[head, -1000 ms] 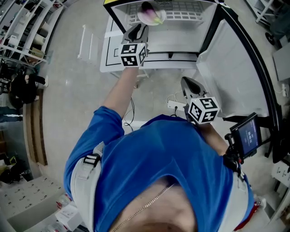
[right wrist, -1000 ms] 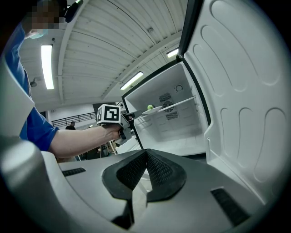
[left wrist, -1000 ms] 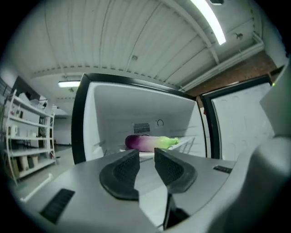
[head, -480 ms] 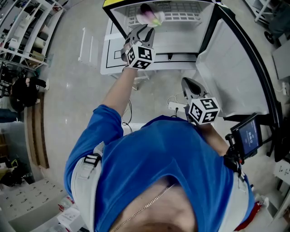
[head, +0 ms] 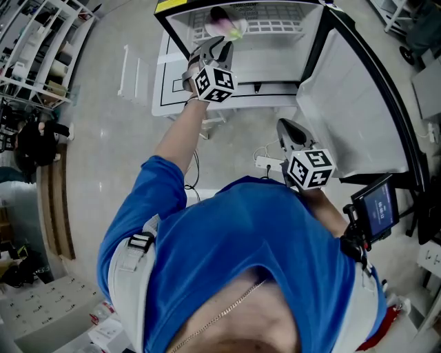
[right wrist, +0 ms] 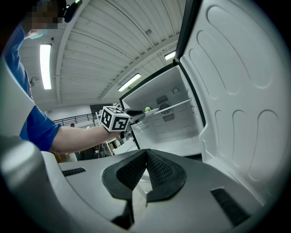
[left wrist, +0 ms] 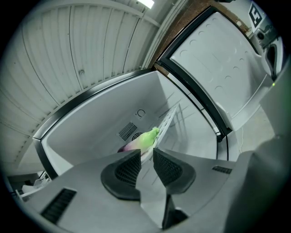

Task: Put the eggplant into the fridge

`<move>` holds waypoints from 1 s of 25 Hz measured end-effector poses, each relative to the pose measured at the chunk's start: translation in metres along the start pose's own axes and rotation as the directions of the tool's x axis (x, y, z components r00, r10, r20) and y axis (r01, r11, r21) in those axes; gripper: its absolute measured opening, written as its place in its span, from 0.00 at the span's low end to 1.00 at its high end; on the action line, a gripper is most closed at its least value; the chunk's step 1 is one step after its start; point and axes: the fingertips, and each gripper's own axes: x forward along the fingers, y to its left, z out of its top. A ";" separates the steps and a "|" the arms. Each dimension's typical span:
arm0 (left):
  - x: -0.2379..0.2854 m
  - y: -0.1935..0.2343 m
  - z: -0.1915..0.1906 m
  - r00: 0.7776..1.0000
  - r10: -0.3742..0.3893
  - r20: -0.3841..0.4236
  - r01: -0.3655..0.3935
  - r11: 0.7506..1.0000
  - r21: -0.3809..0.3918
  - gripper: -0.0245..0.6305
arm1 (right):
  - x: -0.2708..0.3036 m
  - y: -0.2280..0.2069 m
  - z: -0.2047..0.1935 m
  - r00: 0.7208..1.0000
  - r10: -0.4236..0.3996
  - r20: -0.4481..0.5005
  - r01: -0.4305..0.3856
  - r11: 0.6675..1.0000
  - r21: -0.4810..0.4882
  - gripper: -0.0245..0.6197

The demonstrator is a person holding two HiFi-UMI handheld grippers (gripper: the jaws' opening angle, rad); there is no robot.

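The eggplant (head: pixel 226 25), purple with a green stem, lies on the wire shelf (head: pixel 279 15) inside the open fridge. In the left gripper view the eggplant (left wrist: pixel 142 140) sits on the wire shelf (left wrist: pixel 169 119) just past my fingertips, untouched. My left gripper (head: pixel 218 44) reaches into the fridge mouth; its jaws have just been closing a little and stand open, gripping nothing. From the right gripper view I see the left gripper (right wrist: pixel 136 113) and the eggplant (right wrist: pixel 148 109) far off. The right gripper (head: pixel 285 127) hangs near my chest, shut and empty (right wrist: pixel 146 153).
The fridge door (head: pixel 358 103) stands swung open on the right, close beside the right gripper. A power strip with cables (head: pixel 265 160) lies on the floor before the fridge. Storage racks (head: pixel 34 48) line the left side. A small screen device (head: pixel 375 203) is at my right.
The left gripper has rolled about its own axis, so its marker cube shows other faces, and it has edged closer to the shelf. The eggplant and the right gripper have stayed put.
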 end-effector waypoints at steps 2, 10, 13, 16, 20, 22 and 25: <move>0.002 0.001 0.000 1.000 -0.002 -0.002 0.002 1.000 -0.001 0.18 | 0.000 0.000 0.000 1.000 -0.002 0.001 0.002 1.000 0.000 0.04; 0.009 0.008 -0.006 1.000 -0.008 -0.013 0.007 1.000 -0.021 0.18 | 0.002 -0.003 0.004 1.000 -0.008 0.010 0.008 1.000 -0.005 0.04; 0.010 0.011 -0.010 1.000 -0.006 -0.019 0.005 1.000 -0.025 0.18 | 0.002 -0.004 0.006 1.000 -0.015 0.017 0.015 1.000 -0.006 0.04; 0.012 0.015 -0.015 1.000 -0.006 -0.028 0.005 0.999 -0.038 0.18 | 0.003 -0.005 0.009 1.000 -0.020 0.022 0.020 1.000 -0.010 0.04; 0.015 0.021 -0.019 0.999 -0.002 -0.036 -0.001 0.998 -0.060 0.18 | 0.003 -0.007 0.012 0.999 -0.027 0.029 0.028 1.000 -0.015 0.04; 0.015 0.024 -0.022 0.999 0.003 -0.042 -0.006 0.997 -0.073 0.18 | 0.003 -0.007 0.013 0.999 -0.030 0.031 0.031 0.999 -0.016 0.04; 0.014 0.029 -0.028 0.998 0.011 -0.056 -0.016 0.996 -0.089 0.18 | 0.003 -0.007 0.015 0.999 -0.031 0.035 0.032 0.999 -0.020 0.04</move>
